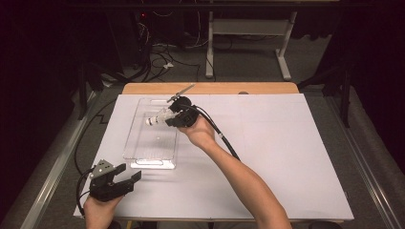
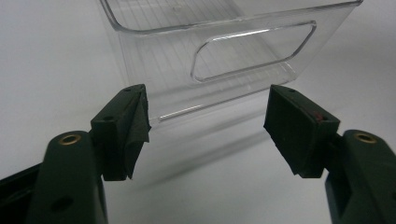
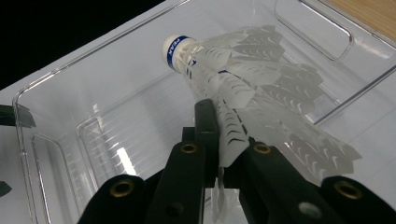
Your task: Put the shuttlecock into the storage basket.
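Observation:
A white shuttlecock point(image 3: 233, 79) with a blue band round its cork is pinched by its feather skirt in my right gripper point(image 3: 219, 140), which is shut on it. In the high view the right gripper point(image 1: 173, 117) holds the shuttlecock point(image 1: 156, 118) over the far part of a clear plastic bin point(image 1: 141, 157), cork pointing left. My left gripper point(image 1: 130, 174) rests at the near left of the table, jaws open and empty. The left gripper view looks between the open pads point(image 2: 133, 126) at the bin's near wall point(image 2: 252, 58) with its handle cut-out.
A white sheet point(image 1: 286, 157) covers the table, and a wooden edge point(image 1: 210, 88) shows at the back. The right gripper's black cable point(image 1: 224, 140) trails along the forearm. Table legs and loose cables lie on the floor behind.

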Tool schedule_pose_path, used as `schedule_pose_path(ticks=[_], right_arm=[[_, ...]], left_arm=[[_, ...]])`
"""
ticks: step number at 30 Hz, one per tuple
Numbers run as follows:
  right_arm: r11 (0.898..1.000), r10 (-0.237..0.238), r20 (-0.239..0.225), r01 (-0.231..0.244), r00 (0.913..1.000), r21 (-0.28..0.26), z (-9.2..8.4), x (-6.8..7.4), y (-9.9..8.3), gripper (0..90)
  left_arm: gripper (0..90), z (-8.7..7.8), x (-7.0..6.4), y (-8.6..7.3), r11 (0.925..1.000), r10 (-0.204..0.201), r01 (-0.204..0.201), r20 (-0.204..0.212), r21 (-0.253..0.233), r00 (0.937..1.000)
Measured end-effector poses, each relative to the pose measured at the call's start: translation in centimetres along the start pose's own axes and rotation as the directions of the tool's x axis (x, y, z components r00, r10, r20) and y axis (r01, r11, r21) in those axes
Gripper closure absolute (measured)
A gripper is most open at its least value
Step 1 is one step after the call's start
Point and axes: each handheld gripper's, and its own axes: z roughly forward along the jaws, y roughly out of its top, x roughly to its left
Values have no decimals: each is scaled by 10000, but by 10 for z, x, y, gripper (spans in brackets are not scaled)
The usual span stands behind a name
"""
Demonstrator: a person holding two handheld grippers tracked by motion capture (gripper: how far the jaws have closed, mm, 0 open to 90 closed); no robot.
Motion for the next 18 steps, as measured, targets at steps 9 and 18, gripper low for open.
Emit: schedule_pose_path(ticks=[9,18], right_arm=[[9999,43,-25,-43,10000,99,9,2,3,892],[9995,-275,127,273,9995,188,17,8,8,891]], left_arm=[[317,0,-1,0,10000,36,-36,2,19,10000],[317,0,-1,0,10000,39,-39,-1,24,10000]])
